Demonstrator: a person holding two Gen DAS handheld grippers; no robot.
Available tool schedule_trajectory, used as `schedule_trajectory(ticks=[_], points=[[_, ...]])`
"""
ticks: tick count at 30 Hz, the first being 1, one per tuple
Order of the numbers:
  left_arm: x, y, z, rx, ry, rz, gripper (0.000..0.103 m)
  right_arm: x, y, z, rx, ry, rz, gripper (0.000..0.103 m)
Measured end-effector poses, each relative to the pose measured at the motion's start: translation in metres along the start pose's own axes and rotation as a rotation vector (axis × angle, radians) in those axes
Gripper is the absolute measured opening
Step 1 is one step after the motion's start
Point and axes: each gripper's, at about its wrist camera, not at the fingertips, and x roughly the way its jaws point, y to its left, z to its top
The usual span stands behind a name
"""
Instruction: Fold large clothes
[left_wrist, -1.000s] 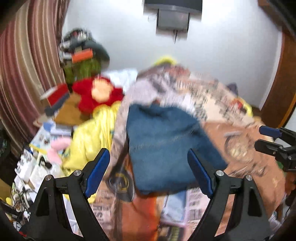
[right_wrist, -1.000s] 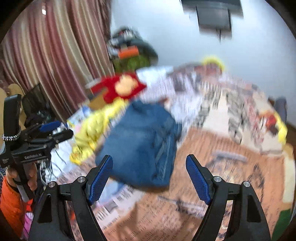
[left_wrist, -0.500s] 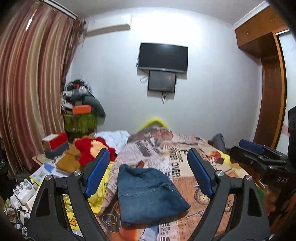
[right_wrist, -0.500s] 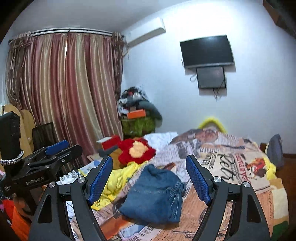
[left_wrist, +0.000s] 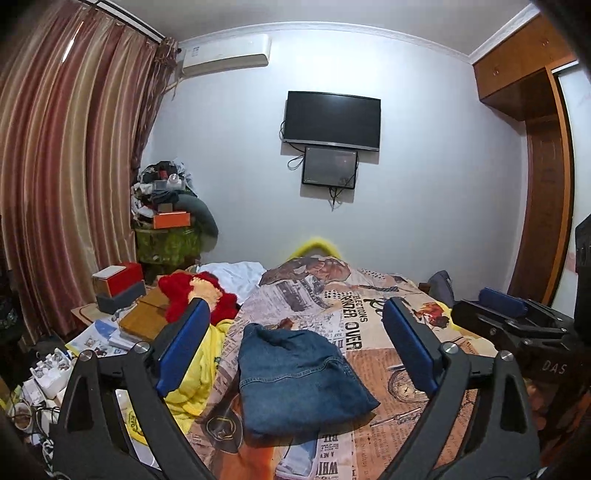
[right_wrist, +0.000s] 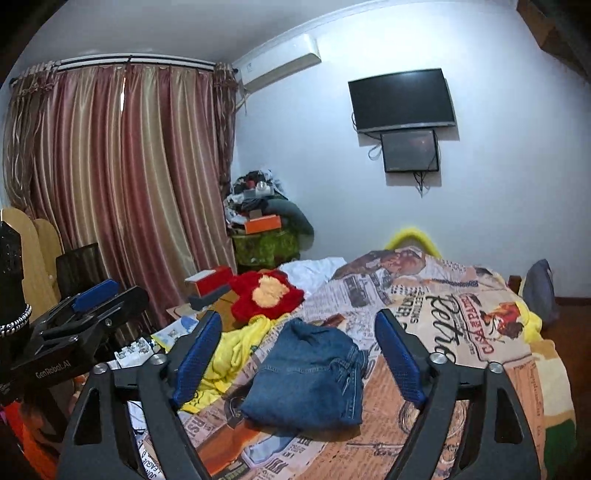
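- Denim garment (left_wrist: 299, 376), folded into a compact blue bundle, lies on the bed (left_wrist: 373, 373) near its left edge, on the newspaper-print cover.
- Left hand-held gripper (left_wrist: 295, 350) hangs above and short of the bundle, jaws opening, nothing between its blue pads (left_wrist: 183, 345); the denim shows beyond the gap, untouched.
- Right hand-held gripper (right_wrist: 299, 360) likewise hangs clear of the bundle, jaws opening and empty.
- Yellow cloth (left_wrist: 194, 373) lies just beside the denim at the bed's left edge.
- Red plush (right_wrist: 266, 293) sits farther back, off that same edge.
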Motion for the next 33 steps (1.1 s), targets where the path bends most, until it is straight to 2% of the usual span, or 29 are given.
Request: schedule_trajectory(ticks=[2,6,33], points=[[0.000,0.000,-0.002,-0.005,0.006,0.013,0.102,0.001,-0.001,-0.003,0.005,0.008,-0.011,0.093],[0.003,0.003,-0.006,-0.017,0.023,0.023,0.103,0.002,-0.004,-0.008,0.015,0.009,-0.042,0.098],[0.015,0.009,-0.012,-0.046,0.059,0.016,0.103,0.007,-0.011,-0.008,0.064,0.038,-0.047,0.099]])
